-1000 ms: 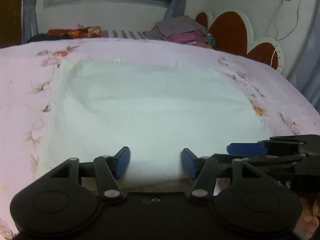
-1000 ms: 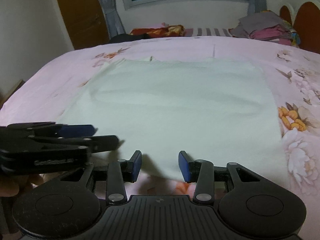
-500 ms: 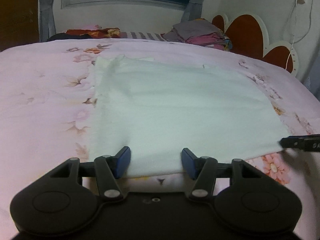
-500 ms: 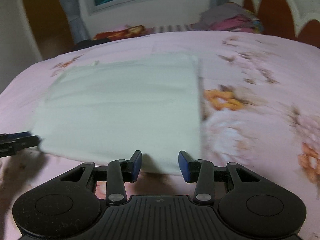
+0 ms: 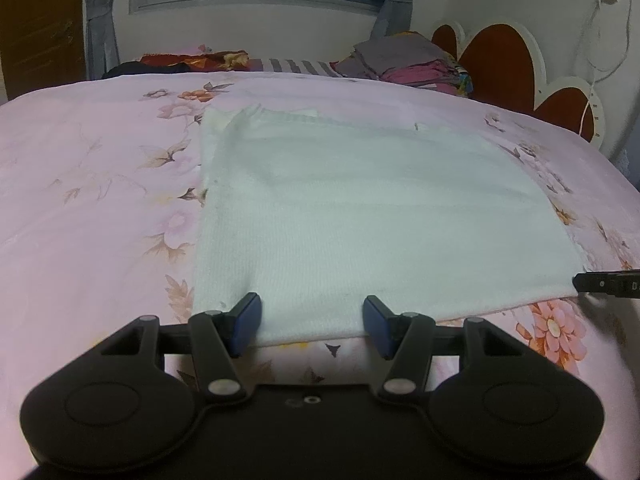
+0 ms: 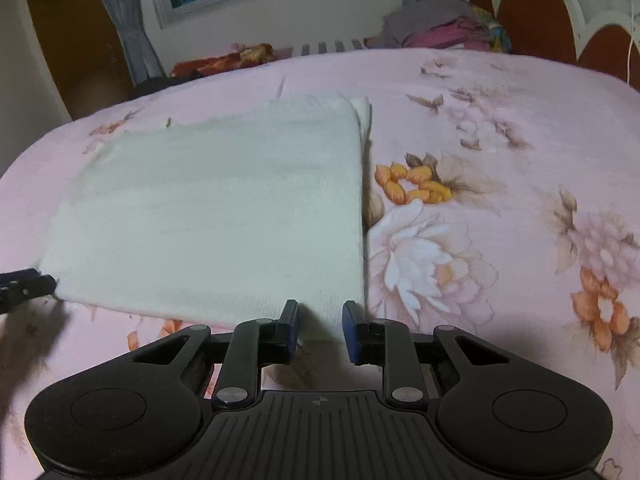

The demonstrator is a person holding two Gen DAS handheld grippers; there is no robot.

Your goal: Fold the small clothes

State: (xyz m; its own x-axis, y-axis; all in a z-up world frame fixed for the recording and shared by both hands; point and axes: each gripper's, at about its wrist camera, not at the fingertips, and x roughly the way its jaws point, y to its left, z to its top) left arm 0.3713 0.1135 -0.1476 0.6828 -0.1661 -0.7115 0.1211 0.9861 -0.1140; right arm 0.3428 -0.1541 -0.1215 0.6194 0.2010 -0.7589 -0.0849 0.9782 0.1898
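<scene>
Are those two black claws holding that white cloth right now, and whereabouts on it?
Nothing is held. The left gripper and right gripper are both open at the near edge of the white cloth.

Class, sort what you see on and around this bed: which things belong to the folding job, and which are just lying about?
Part of the job:
white cloth, spread flat on the bed
left hand-held gripper, open at its near edge
right hand-held gripper, open at its near right corner

Just lying about:
pile of clothes by the headboard
striped fabric
red patterned fabric
</scene>
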